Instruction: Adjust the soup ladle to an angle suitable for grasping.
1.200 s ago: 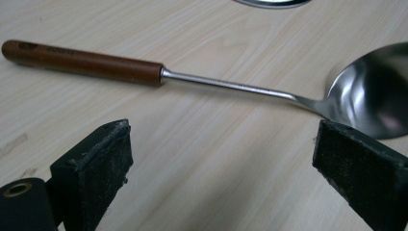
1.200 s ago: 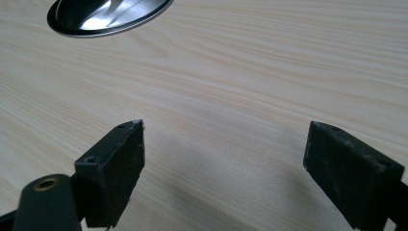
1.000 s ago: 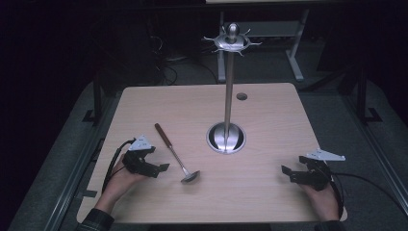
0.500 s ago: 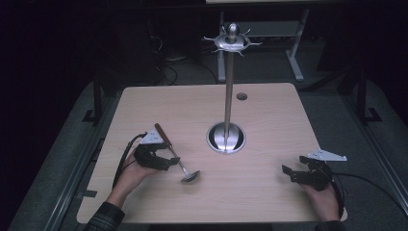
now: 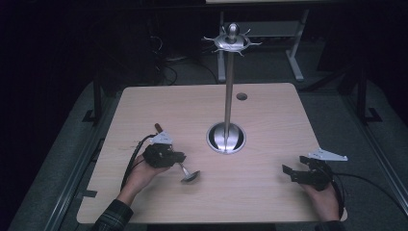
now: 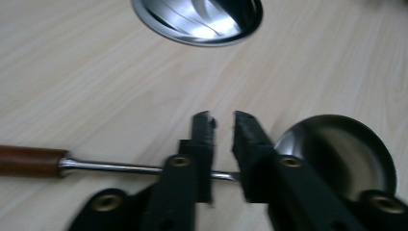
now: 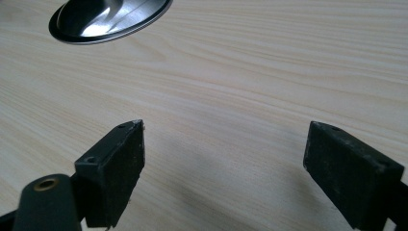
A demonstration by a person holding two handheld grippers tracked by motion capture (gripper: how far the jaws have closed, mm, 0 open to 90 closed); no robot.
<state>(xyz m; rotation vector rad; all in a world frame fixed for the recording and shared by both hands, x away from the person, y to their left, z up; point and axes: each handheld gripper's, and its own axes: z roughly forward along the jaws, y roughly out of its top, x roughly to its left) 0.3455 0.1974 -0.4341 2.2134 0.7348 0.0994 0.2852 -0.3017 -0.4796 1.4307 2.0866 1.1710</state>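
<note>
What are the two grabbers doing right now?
Left gripper: jaws nearly closed around the ladle stem, a small gap left; not clearly clamped.
Right gripper: wide open, holding nothing, over the table.

Ladle [image 6: 337, 154]: polished silver bowl and shaft, reddish-brown wooden handle. Stand [image 5: 226, 137]: chrome-silver base and pole. Table [image 5: 269, 192]: pale wood grain. Grippers: black jaws. Sleeve [image 5: 111, 219]: dark plaid.

Dim lab or studio, bare wooden table [image 5: 269, 202], dark cabling, metal frames [image 5: 294, 53]
</note>
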